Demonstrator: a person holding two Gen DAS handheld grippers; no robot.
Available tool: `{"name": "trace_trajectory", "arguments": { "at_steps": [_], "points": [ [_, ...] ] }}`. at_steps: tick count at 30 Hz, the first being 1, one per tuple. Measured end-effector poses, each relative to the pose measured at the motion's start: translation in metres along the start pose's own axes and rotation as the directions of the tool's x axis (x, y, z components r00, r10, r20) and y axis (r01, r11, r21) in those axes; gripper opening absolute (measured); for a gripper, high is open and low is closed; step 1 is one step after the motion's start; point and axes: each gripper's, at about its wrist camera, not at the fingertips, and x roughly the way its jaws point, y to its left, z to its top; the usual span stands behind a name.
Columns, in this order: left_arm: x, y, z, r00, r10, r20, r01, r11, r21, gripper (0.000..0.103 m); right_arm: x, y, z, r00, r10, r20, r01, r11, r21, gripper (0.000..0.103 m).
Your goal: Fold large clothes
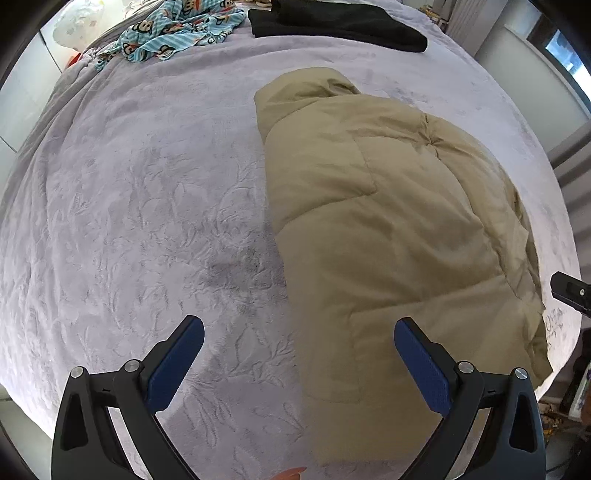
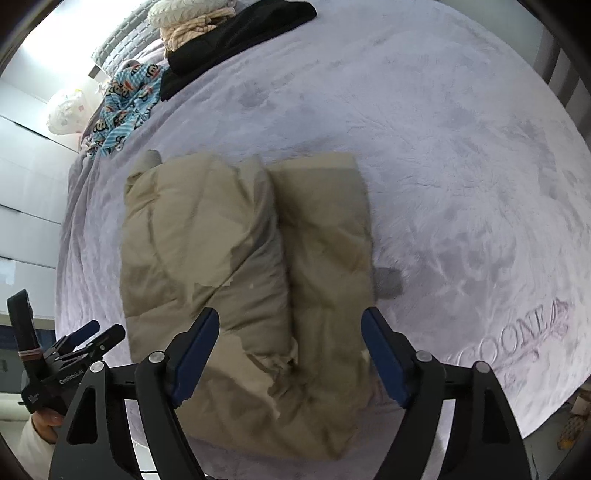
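Observation:
A tan puffer jacket (image 1: pixel 388 229) lies folded into a long bundle on the lilac bed cover (image 1: pixel 147 206). My left gripper (image 1: pixel 299 332) is open and empty, above the jacket's left edge near the bed's front. In the right wrist view the jacket (image 2: pixel 236 258) shows as two side-by-side padded folds. My right gripper (image 2: pixel 290 325) is open and empty, hovering over the near end of the jacket. The left gripper (image 2: pixel 98 332) also shows at the lower left of that view.
A blue monkey-print garment (image 1: pixel 173 29) and a folded black garment (image 1: pixel 340 22) lie at the far end of the bed. Pillows and beige cloth (image 2: pixel 192 18) sit beyond them. White cabinets (image 2: pixel 26 177) stand to the left. The bed's edge is near, below the grippers.

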Motion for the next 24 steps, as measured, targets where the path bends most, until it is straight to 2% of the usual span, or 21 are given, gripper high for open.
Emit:
{"name": "trace_trajectory", "arguments": {
  "at_steps": [9,10,11,17,24],
  "points": [
    [0.011,-0.006,0.008,1.000,-0.009,-0.028,0.008,1.000,-0.026,0.103,0.021,-0.035,0.020,0.997,0.037,-0.063,-0.037,0.999,0.006,0.085],
    [0.012,-0.006,0.008,0.999,-0.013,-0.030,0.012,1.000,-0.026,0.103,0.024,-0.037,0.021,0.997,0.045,-0.069,-0.044,0.999,0.010,0.090],
    [0.013,-0.006,0.009,0.999,-0.017,-0.032,0.017,0.999,-0.027,0.103,0.027,-0.039,0.022,0.996,0.055,-0.076,-0.053,0.998,0.016,0.103],
    [0.019,-0.005,0.015,0.997,-0.065,-0.046,0.063,0.997,-0.032,0.103,0.034,-0.051,0.025,0.987,0.149,-0.066,-0.144,0.987,0.064,0.103],
    [0.025,0.009,0.028,0.981,-0.186,-0.047,0.183,0.981,-0.059,0.103,0.065,-0.062,0.031,0.958,0.233,-0.167,-0.216,0.970,0.110,0.103]
  ]
}}
